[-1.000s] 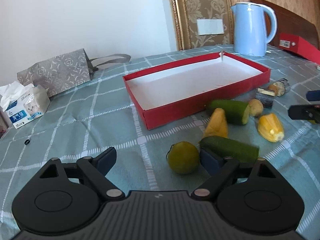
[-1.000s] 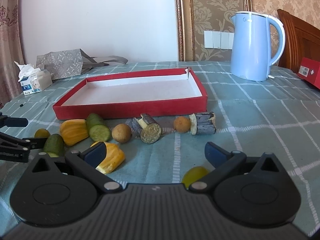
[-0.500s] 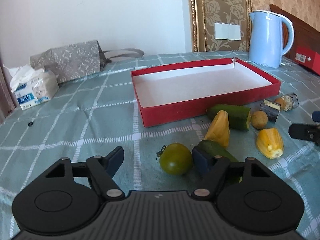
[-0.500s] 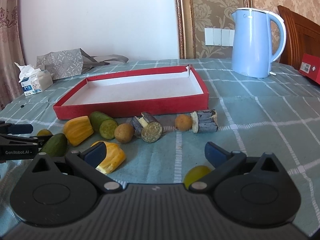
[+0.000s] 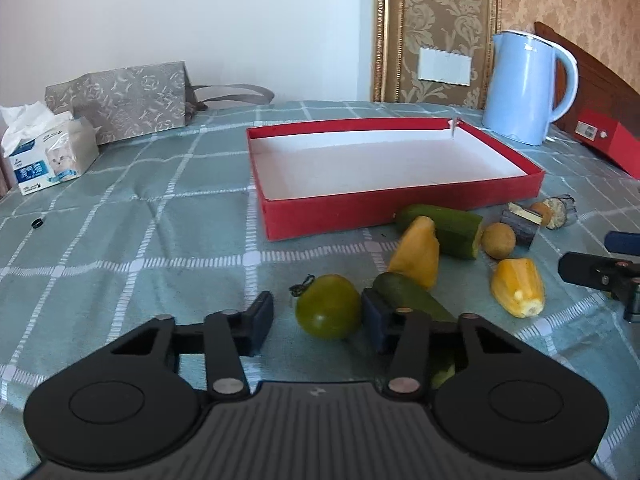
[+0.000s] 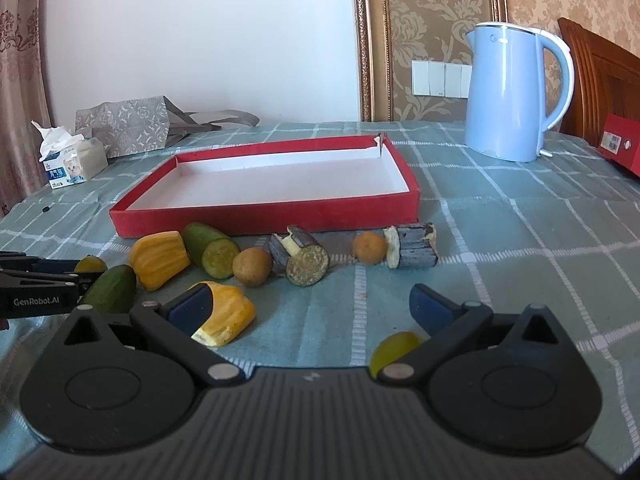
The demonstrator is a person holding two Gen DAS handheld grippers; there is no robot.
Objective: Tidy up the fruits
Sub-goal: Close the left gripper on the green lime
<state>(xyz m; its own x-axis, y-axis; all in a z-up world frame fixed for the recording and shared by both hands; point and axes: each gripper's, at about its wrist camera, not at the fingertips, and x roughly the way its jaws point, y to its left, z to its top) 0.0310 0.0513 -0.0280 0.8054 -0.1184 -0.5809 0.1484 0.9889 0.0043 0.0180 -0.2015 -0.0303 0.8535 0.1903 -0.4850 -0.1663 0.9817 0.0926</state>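
A shallow red tray with a white floor lies on the checked cloth, also in the right wrist view. Fruit pieces lie in front of it. My left gripper is open around a green tomato, its right finger beside a cucumber piece. Further on lie two yellow pieces, a cut cucumber and a brown round fruit. My right gripper is open and empty, over bare cloth between a yellow piece and a green fruit.
A blue kettle stands at the back right beside a red box. A grey paper bag and a tissue pack sit at the back left. Purple cane pieces and a small orange fruit lie by the tray.
My left gripper has moved forward and swung right, so the green tomato now sits between its fingers. My right gripper has edged forward a little.
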